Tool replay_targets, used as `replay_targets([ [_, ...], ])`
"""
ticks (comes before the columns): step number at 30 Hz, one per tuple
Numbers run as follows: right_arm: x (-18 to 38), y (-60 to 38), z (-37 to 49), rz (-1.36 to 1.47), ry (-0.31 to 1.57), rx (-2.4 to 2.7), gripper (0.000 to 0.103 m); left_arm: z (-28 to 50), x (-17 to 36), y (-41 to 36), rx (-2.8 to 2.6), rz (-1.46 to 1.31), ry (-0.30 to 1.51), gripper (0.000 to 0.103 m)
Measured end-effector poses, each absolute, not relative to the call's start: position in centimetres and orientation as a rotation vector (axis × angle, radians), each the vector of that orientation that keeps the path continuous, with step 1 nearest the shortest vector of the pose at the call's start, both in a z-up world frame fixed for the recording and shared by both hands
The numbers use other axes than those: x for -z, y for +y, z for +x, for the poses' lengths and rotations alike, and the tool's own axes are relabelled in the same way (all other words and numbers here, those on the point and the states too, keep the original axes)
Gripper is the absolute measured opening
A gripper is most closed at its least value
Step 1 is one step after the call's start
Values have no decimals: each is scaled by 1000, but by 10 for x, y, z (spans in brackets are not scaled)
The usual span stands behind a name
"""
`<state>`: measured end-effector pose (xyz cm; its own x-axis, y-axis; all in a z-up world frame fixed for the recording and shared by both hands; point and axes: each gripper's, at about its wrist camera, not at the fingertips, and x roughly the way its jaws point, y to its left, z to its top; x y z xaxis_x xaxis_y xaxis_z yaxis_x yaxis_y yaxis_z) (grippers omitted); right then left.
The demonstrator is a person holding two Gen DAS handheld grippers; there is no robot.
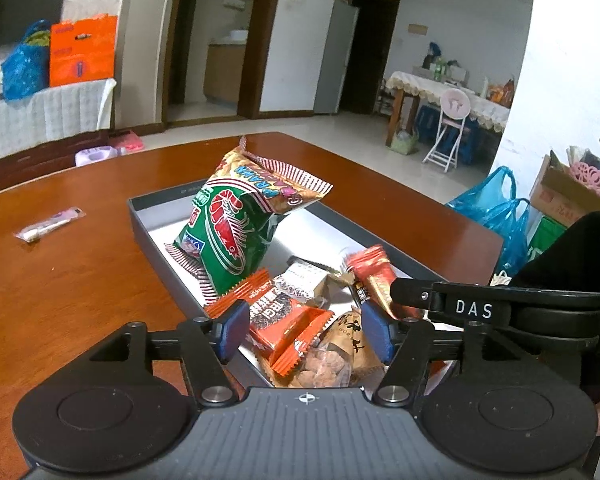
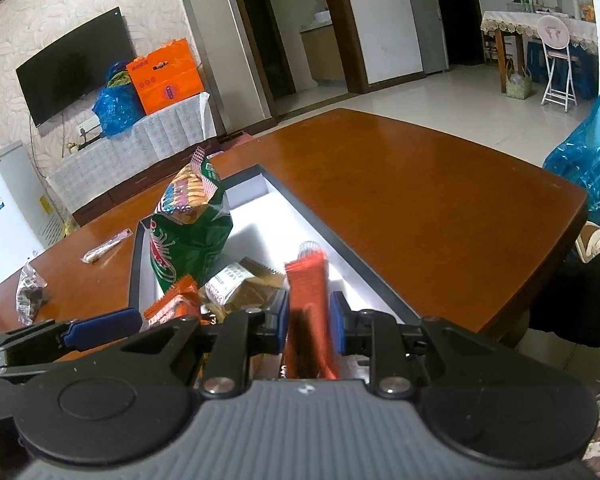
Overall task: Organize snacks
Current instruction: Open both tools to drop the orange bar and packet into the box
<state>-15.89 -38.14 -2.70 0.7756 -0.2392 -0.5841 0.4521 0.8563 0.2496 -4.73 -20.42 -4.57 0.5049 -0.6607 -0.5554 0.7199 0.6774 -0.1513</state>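
Observation:
A grey open box (image 1: 140, 220) on the brown table holds a green prawn-cracker bag (image 1: 228, 236), orange-wrapped snacks (image 1: 288, 328) and brown snack packets (image 1: 340, 360). My left gripper (image 1: 304, 332) is open above the near end of the box, its jaws on either side of the orange snacks. My right gripper (image 2: 310, 322) is shut on a long orange-red snack packet (image 2: 308, 292), held over the box (image 2: 340, 252); the packet is blurred. The right gripper's finger shows in the left view (image 1: 412, 294). The green bag (image 2: 188, 236) stands upright in the box.
A small clear-wrapped item (image 1: 50, 226) lies on the table left of the box, also in the right wrist view (image 2: 106, 250). A dark snack packet (image 2: 30, 296) lies at the table's left. Blue plastic bags (image 1: 496, 204) and cartons stand beyond the table's right edge.

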Motion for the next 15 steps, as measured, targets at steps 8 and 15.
replay_targets([
  [8,25,-380,-162,379,529,401,32,-44,45,-200,811,82,623,76],
  [15,25,-382,-162,391,513,415,52,-43,42,-194,780,64,596,87],
])
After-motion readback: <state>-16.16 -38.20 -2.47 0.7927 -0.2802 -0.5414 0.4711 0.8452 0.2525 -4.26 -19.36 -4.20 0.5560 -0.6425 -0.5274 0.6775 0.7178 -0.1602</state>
